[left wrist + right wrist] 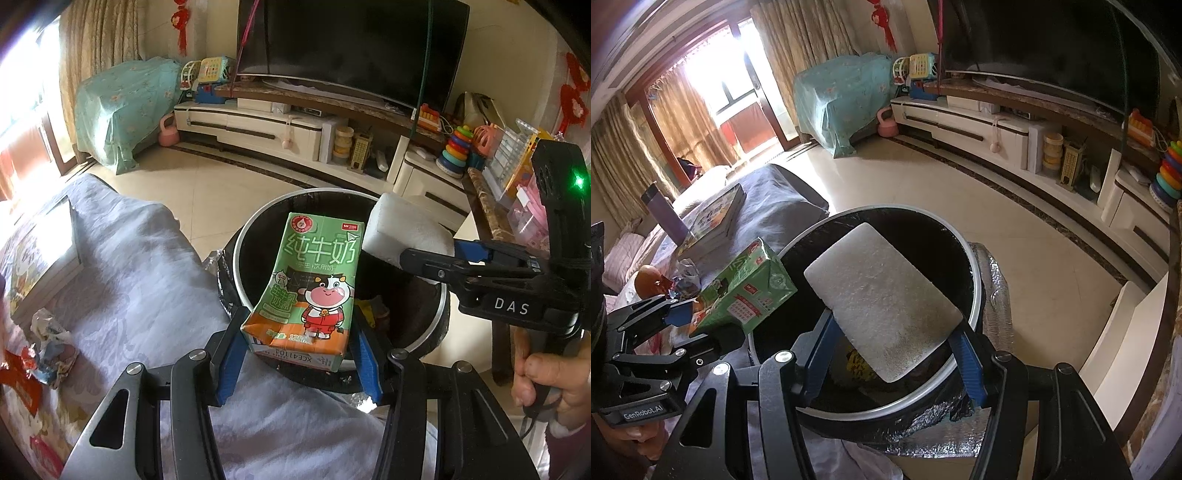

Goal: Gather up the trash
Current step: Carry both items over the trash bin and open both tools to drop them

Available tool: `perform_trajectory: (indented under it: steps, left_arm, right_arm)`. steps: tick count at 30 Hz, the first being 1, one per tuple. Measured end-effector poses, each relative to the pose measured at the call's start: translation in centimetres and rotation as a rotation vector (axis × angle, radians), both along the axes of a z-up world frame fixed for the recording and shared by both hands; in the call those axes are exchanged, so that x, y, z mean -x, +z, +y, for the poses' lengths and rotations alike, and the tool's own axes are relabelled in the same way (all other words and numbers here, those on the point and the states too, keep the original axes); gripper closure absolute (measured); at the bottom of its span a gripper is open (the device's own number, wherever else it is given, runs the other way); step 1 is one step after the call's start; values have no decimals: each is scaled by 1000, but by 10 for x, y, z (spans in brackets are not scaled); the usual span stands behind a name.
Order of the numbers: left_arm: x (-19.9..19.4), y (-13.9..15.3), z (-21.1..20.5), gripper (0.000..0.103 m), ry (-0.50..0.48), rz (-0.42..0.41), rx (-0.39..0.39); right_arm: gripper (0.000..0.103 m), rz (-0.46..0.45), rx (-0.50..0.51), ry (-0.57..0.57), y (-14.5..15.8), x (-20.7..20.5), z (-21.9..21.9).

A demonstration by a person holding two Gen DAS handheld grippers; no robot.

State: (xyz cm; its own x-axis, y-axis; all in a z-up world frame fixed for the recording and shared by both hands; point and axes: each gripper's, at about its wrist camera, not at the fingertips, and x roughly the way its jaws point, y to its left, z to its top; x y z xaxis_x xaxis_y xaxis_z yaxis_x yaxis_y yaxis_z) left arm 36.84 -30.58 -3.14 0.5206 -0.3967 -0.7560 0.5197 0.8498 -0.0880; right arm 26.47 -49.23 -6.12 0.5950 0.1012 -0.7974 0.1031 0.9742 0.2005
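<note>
Green milk carton (312, 284), clamped between the blue-padded fingers of the left gripper (299, 354), hangs over the black trash bin (439, 314). White foam block (882, 299), gripped by the right gripper (897, 347), hangs over the same bin at the carton's 2 o'clock. Crumpled wrappers (51, 343) lie on the grey-draped desk (140, 266) at 9 o'clock.

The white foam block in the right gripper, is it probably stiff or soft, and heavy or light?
The white foam block looks grainy like packing foam, so it is probably very light. It sticks out of the right gripper without drooping, so likely stiff, though its surface may dent or crumble.
</note>
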Motion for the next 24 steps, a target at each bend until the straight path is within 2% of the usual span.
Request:
perform_trajectory:
  steps: [10, 12, 14, 16, 19, 24]
  left_arm:
    - [-4, -1, -3, 52, 5, 10, -1]
    - [-4, -1, -3, 49, 8, 10, -5]
    - [-2, 1, -3, 42, 13, 4, -3]
    - [2, 3, 0, 40, 22, -8, 6]
    - [10, 4, 9, 39, 33, -17, 29]
    - [28, 0, 34, 34, 78, -17, 60]
  right_arm:
    - [39, 6, 1, 1, 0, -8, -2]
    - [37, 6, -12, -2, -1, -9, -4]
    - [35, 6, -31, -3, 0, -9, -5]
    - [33, 1, -45, -6, 0, -8, -6]
    - [25, -12, -69, -10, 1, -3, -5]
    - [21, -49, -106, -12, 6, 11, 4]
